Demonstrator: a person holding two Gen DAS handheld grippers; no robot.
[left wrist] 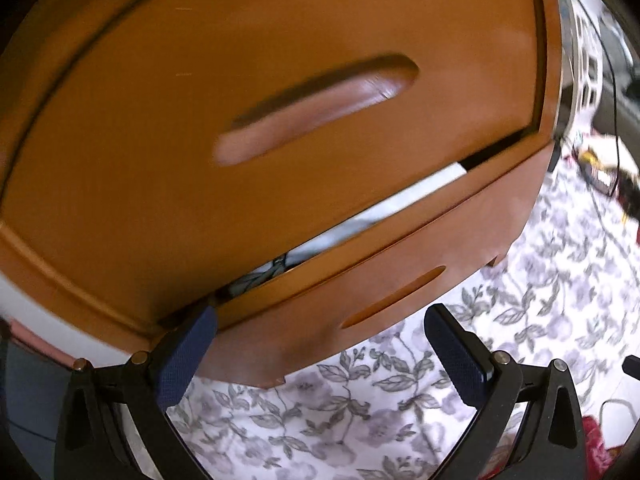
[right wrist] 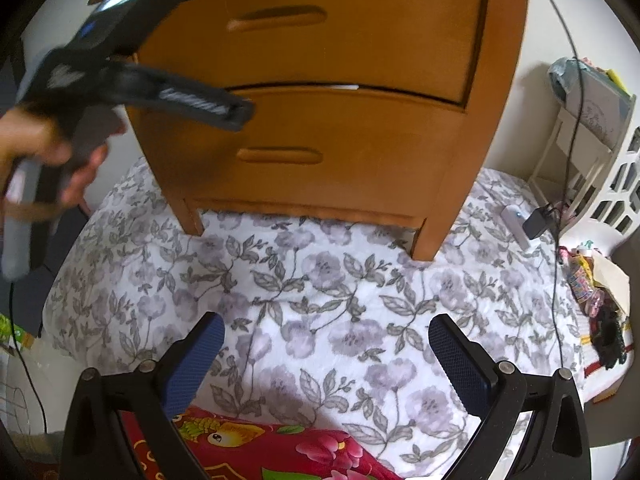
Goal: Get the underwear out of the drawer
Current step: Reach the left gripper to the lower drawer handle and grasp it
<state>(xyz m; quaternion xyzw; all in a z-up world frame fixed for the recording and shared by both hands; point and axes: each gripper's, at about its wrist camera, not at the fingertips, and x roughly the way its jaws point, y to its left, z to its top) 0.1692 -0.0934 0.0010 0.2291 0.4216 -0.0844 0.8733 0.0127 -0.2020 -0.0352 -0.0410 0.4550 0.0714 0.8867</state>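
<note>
A brown wooden chest [right wrist: 360, 40] stands on a floral cloth [right wrist: 320, 280]. Its lower drawer [left wrist: 400, 264] is pulled out a little. White and grey fabric [left wrist: 360, 216] shows in the gap; I cannot tell which piece is underwear. From the right wrist view only a white sliver [right wrist: 344, 87] is visible in the gap. My left gripper [left wrist: 320, 348] is open, close to the lower drawer front, its left finger [left wrist: 188, 348] at the drawer's left corner by the gap. A hand [right wrist: 48, 152] holds it. My right gripper [right wrist: 326, 356] hangs open and empty above the cloth.
A red patterned blanket [right wrist: 260, 448] lies under the right gripper. A white lattice basket [right wrist: 612, 184], a black charger [right wrist: 540, 220] with cables and a small pile of clutter [right wrist: 600, 288] sit to the right of the chest. The upper drawer [left wrist: 316, 108] is shut.
</note>
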